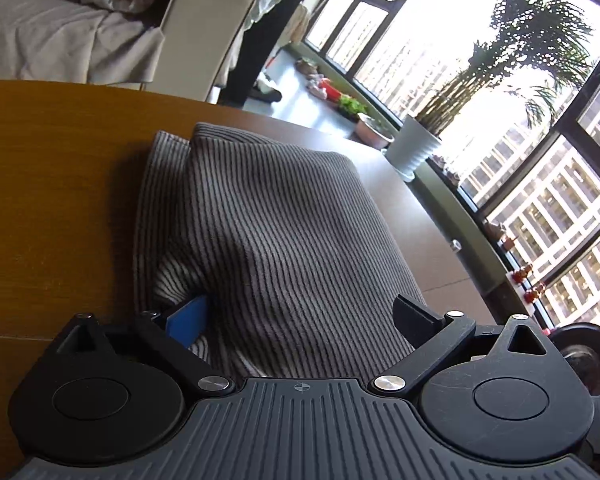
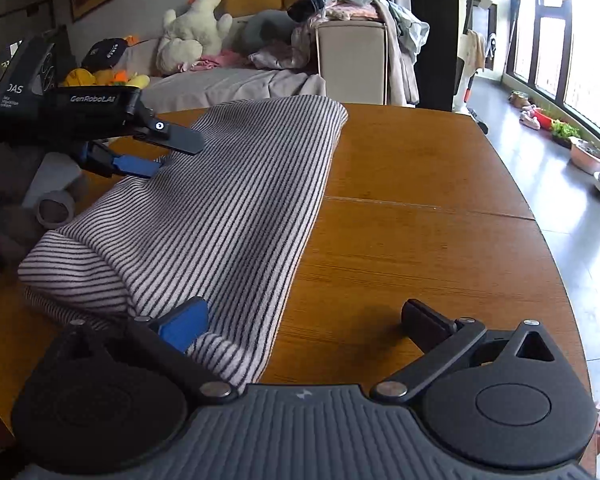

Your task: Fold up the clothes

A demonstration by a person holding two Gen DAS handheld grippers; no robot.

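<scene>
I see the striped garment (image 2: 204,200) lying on the wooden counter (image 2: 420,220), doubled over itself into a long band with a rounded fold along its right edge and a second layer showing underneath at the near-left end. My guess is it lies along the counter this way so that each gripper can reach 1 end. The left gripper (image 2: 168,152) sits at the far-left edge of the cloth, its 2 fingers apart by a modest gap, with the blue lower finger (image 2: 136,166) touching or slipped just under the fabric edge; I cannot tell whether any cloth lies between them. The right gripper (image 2: 308,320) is at the near end with its fingers spread wide: the blue finger (image 2: 186,322) rests on or against the cloth, while the black finger (image 2: 426,320) hangs over bare counter, so nothing is clamped. This would fit a fold just laid down and let go, or ends about to be gripped.
</scene>
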